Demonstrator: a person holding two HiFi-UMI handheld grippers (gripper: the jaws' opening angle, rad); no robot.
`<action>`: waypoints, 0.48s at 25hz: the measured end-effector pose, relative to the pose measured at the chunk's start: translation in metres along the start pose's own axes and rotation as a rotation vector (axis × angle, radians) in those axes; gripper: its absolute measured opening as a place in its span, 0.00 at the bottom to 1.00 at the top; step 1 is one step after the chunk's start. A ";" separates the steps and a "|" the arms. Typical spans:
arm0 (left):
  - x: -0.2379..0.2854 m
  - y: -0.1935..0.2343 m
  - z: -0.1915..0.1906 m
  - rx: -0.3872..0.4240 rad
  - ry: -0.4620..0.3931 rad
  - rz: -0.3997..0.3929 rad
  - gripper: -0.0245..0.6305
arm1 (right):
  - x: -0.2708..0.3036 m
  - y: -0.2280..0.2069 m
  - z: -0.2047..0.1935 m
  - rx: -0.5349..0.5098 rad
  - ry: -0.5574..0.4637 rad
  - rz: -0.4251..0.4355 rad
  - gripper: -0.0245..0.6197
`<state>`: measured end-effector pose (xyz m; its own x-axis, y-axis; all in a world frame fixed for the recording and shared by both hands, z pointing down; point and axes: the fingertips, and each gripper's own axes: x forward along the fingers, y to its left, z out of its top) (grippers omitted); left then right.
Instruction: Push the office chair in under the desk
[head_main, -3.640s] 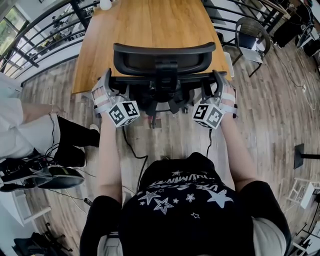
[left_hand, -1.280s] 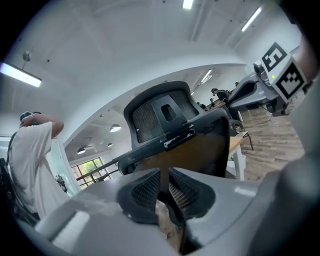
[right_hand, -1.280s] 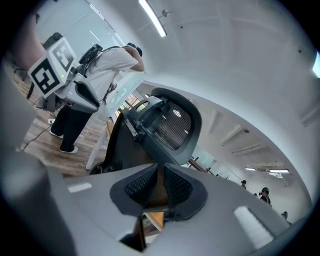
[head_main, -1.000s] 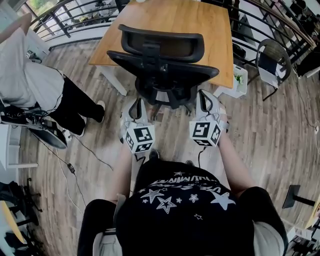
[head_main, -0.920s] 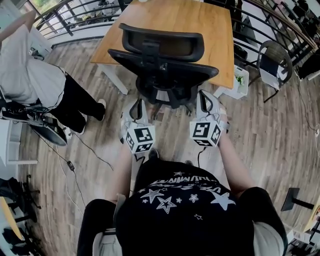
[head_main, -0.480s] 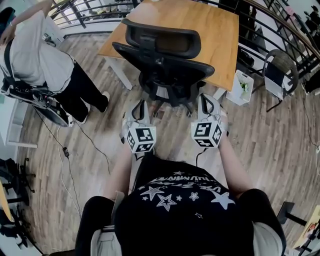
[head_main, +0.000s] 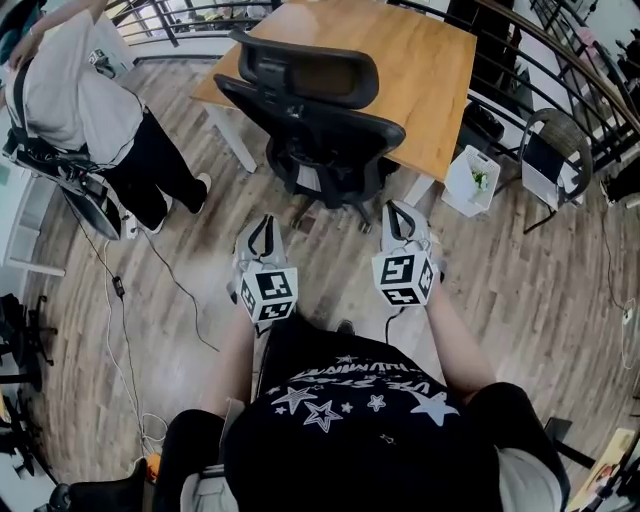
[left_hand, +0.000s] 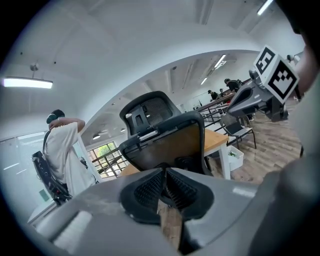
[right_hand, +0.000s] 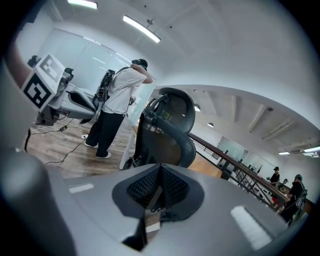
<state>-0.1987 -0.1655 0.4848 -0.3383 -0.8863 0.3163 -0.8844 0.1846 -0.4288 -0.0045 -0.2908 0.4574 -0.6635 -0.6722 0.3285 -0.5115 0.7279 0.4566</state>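
The black office chair (head_main: 312, 108) stands at the near edge of the wooden desk (head_main: 425, 60), its mesh back toward me. My left gripper (head_main: 262, 222) is shut and empty, a short way in front of the chair's base and apart from it. My right gripper (head_main: 394, 208) is likewise shut, empty and clear of the chair. In the left gripper view the left gripper (left_hand: 165, 172) points at the chair (left_hand: 165, 142). The right gripper view shows the right gripper (right_hand: 159, 169) with pads together below the chair (right_hand: 165, 127).
A person in a white shirt (head_main: 85, 95) stands at the left by the desk's corner. A white bin (head_main: 468, 180) and a second chair (head_main: 550, 150) are at the right. Cables (head_main: 120, 300) run over the wooden floor. A black railing (head_main: 540, 60) runs behind the desk.
Both grippers have let go of the chair and drawn back from it toward my body. The chair stays at the desk.
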 end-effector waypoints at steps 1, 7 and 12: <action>-0.003 -0.002 -0.001 0.001 0.008 0.002 0.07 | 0.001 0.000 -0.004 0.008 0.007 0.009 0.04; -0.015 -0.009 -0.005 0.021 0.029 0.007 0.07 | -0.006 0.004 -0.017 0.039 0.015 0.030 0.04; -0.025 -0.007 -0.007 -0.017 0.017 0.024 0.07 | -0.009 0.019 -0.019 0.050 0.025 0.063 0.04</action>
<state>-0.1865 -0.1418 0.4857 -0.3649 -0.8743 0.3201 -0.8810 0.2130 -0.4224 0.0019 -0.2740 0.4788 -0.6814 -0.6279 0.3761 -0.4964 0.7741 0.3929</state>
